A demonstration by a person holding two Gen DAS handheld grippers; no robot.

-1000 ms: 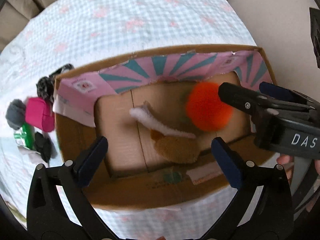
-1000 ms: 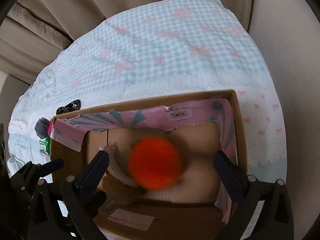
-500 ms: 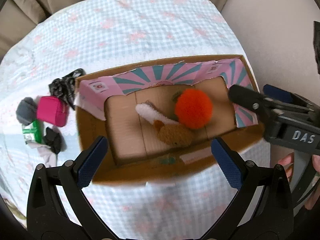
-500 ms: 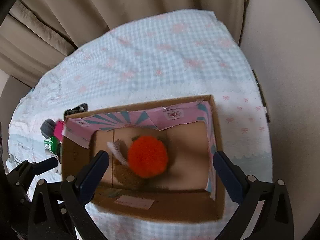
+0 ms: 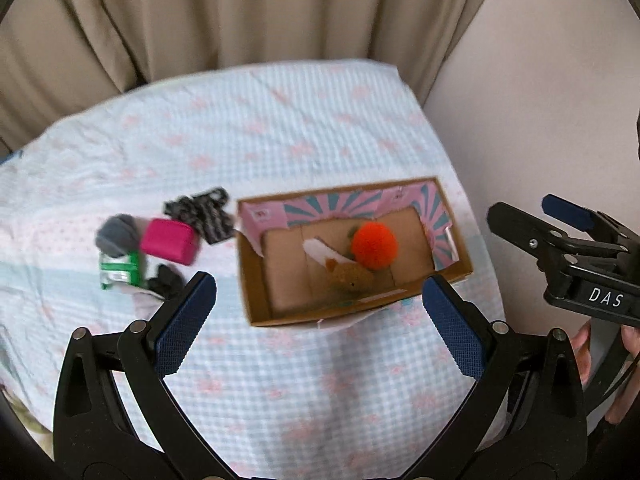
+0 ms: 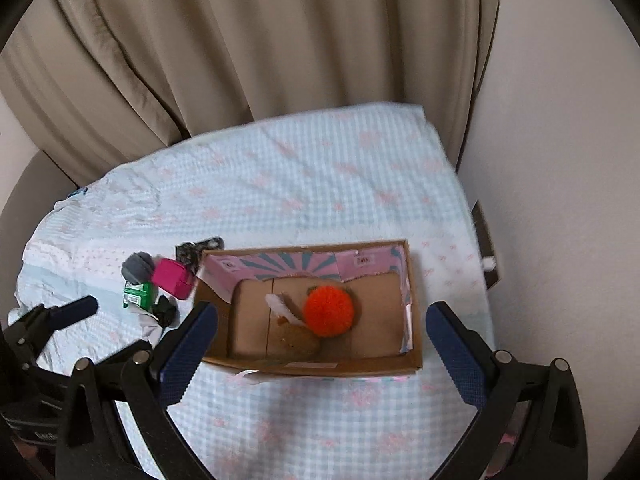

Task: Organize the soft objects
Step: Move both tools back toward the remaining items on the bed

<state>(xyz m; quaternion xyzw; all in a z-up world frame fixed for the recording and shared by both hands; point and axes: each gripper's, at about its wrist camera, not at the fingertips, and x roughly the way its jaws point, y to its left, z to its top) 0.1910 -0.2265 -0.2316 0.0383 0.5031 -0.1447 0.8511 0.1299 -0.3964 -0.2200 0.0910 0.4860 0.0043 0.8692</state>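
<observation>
A cardboard box (image 5: 256,292) with pink and teal flaps lies on the checked cloth; it also shows in the right wrist view (image 6: 316,368). Inside lie an orange pompom (image 5: 374,245) (image 6: 329,310), a brown plush toy (image 5: 349,277) (image 6: 298,340) and a white fluffy strip (image 5: 320,250) (image 6: 280,305). My left gripper (image 5: 320,320) is open and empty, held high above the box's near side. My right gripper (image 6: 322,350) is open and empty, also above the box; it shows at the right of the left wrist view (image 5: 560,232).
Left of the box lie a pink soft block (image 5: 170,241) (image 6: 172,278), a grey ball (image 5: 117,230) (image 6: 138,266), a green packet (image 5: 120,270) (image 6: 138,295), a black-and-grey striped cloth (image 5: 204,214) and a dark cloth piece (image 5: 166,280) (image 6: 166,310). Beige curtains (image 6: 240,48) hang behind the table.
Both grippers have lifted and pulled back from the box, so it looks smaller. The orange pompom has dropped from between the right fingers and now rests in the box.
</observation>
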